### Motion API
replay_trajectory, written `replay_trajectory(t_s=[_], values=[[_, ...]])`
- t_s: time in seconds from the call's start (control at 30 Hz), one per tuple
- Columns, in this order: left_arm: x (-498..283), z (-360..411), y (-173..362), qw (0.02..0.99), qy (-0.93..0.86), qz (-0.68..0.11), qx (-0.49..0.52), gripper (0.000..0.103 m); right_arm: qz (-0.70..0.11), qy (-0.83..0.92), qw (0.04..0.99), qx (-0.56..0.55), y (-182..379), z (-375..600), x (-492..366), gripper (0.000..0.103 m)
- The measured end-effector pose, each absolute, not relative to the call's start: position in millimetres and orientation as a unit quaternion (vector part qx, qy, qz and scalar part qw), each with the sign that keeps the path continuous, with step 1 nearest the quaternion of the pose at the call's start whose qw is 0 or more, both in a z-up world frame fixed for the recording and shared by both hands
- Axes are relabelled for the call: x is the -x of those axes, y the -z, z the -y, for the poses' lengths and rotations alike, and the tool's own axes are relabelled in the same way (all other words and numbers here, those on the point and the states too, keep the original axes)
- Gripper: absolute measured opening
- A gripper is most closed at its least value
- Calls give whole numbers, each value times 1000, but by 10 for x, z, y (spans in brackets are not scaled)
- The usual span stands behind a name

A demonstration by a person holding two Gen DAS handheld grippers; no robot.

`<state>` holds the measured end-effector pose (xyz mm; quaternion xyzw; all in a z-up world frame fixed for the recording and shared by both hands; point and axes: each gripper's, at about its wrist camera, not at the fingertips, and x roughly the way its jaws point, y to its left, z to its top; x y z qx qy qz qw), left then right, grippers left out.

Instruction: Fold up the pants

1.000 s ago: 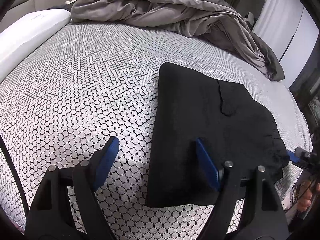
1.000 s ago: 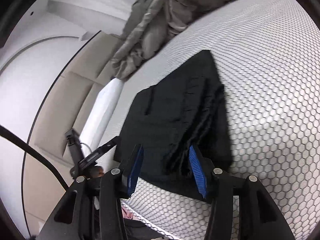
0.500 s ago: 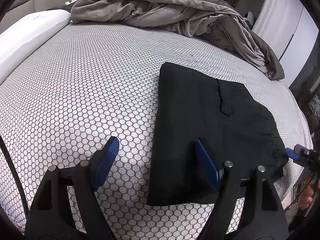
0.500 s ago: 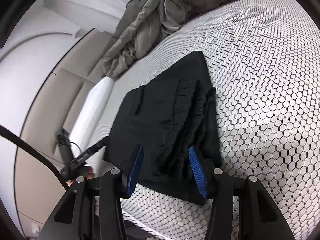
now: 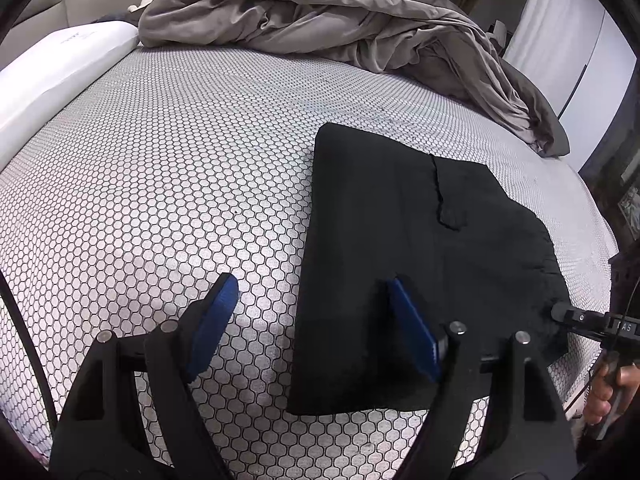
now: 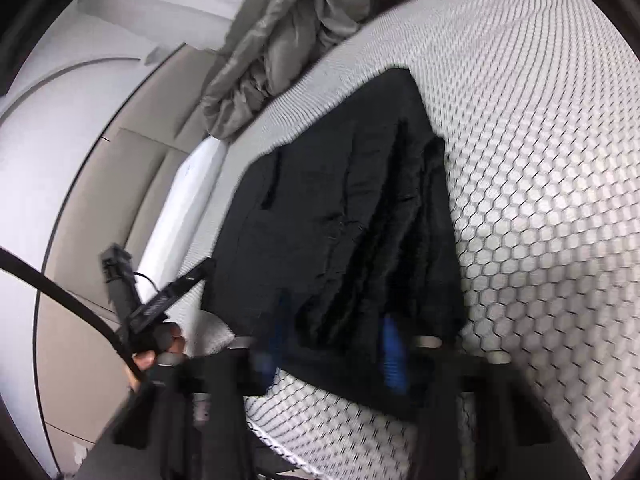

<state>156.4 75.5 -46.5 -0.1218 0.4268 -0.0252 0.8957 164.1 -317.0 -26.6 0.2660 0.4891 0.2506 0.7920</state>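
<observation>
Right wrist view shows the right gripper [image 6: 332,344], its fingers just closing around the bunched near edge of the black pants [image 6: 340,216] on the bed [image 6: 540,160]. The left gripper [image 5: 308,320] hovers wide, holding nothing. Next, likely a lift to fold the pants over.

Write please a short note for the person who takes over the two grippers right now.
Left gripper: open, holding nothing, its right pad over the black pants.
Right gripper: jaws have just been closing around the pants' bunched near edge; the blur hides whether the pads press yet.
Pants: already folded to a rectangle on the honeycomb-patterned mattress.
Left: probably one more fold.
</observation>
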Motion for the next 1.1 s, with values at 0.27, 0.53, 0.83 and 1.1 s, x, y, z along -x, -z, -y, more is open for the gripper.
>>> replay_trajectory(t_s=[0.27,0.53,0.83,1.1], values=[[-1585,-890,437,896,18,-425,132,76,-474,-255,804,-252,18,3263,-1337,16],[-1678,-786,635,879,52,-457,127,62,-476,-206,832,-199,48,3289,-1324,45],[-1421,-512,547,877,87,-471,44,35,-468,-157,855,-161,49,3162,-1448,47],[-1308,-113,429,903,190,-385,28,42,-373,-230,893,-99,-336,2606,-1239,47]])
